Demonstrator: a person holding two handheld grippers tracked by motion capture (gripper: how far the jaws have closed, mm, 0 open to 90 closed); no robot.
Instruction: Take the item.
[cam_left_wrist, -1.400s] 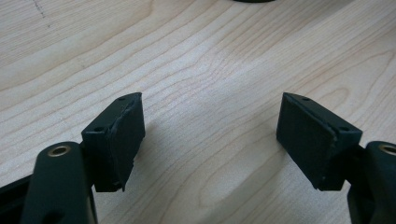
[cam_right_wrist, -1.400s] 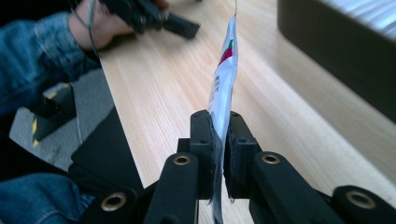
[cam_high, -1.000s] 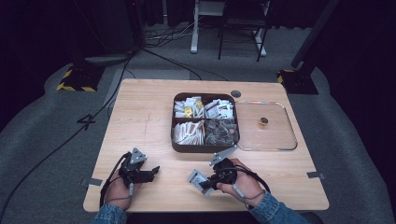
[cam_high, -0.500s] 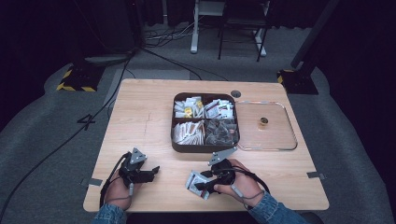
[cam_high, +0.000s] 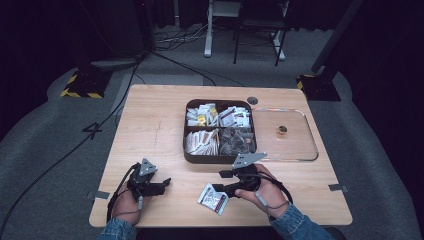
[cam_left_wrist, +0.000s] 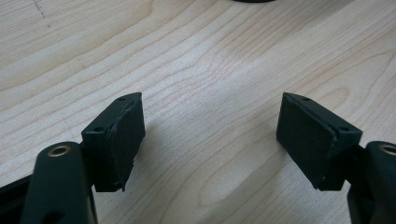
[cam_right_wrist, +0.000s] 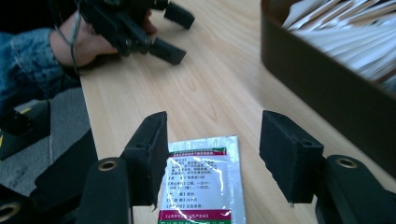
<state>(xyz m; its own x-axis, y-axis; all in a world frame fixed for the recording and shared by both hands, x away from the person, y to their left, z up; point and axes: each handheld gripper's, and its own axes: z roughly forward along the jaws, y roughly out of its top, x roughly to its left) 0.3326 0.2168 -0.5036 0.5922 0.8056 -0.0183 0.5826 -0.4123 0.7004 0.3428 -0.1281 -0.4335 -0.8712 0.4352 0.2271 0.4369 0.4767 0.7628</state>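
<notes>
Releasing packet (cam_right_wrist: 201, 179) flat near table's (cam_high: 150, 120) front edge: right gripper (cam_right_wrist: 212, 156), jaws just spreading, lifting straight to avoid dragging; left gripper (cam_left_wrist: 210, 135) resting spread, empty.

Dark studio: black drapes (cam_high: 390, 60), floor cables (cam_high: 175, 62)

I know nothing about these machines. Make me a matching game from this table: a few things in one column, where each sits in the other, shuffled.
Things:
1. silver foil sachet with red and green print
2. dark brown four-compartment box of packets
3. clear plastic lid with small gold knob
4. left tool

Places:
A. flat on the wood just right of the box
B. middle of the wooden table
C. front left of the table, jaws open over bare wood
D. front edge, lying flat between the open jaws of the right tool

Pairs: 1-D, 2-B, 3-A, 4-C
</notes>
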